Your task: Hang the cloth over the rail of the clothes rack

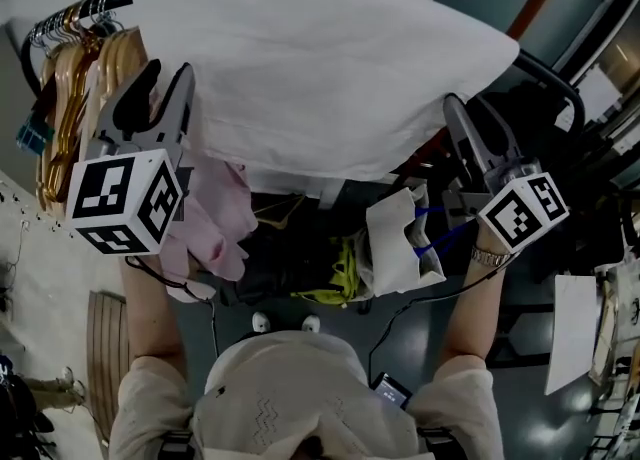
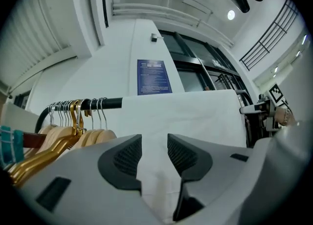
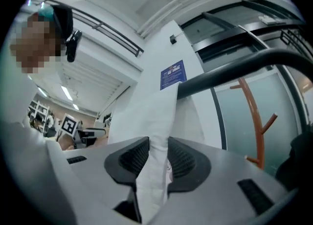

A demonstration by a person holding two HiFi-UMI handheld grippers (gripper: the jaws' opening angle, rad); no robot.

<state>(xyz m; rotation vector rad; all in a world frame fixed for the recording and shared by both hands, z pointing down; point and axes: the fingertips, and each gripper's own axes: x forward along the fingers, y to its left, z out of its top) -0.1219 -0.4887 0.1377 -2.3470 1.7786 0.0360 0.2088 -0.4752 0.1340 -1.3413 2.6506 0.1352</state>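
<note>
White cloth (image 1: 330,68), black rail (image 2: 105,103), golden hangers (image 1: 65,98), pink garment (image 1: 225,218), blue wall sign (image 2: 153,76), rust-orange stand (image 3: 254,116)

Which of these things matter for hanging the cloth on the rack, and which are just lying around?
For the job: white cloth, rail, left gripper, right gripper.
Just about: hangers, pink garment, blue notice, orange stand.

We log the cloth (image 3: 156,136) between the right jaws as white, matt woven fabric, faintly creased. Pads (image 3: 131,157) either side: dark, ribbed, matt, set in smooth grey plastic. Rail (image 2: 105,103) above the left jaws: black, smooth, slight sheen. Hangers (image 2: 94,136) left of them: glossy varnished wood, metal hooks (image 2: 101,111).
</note>
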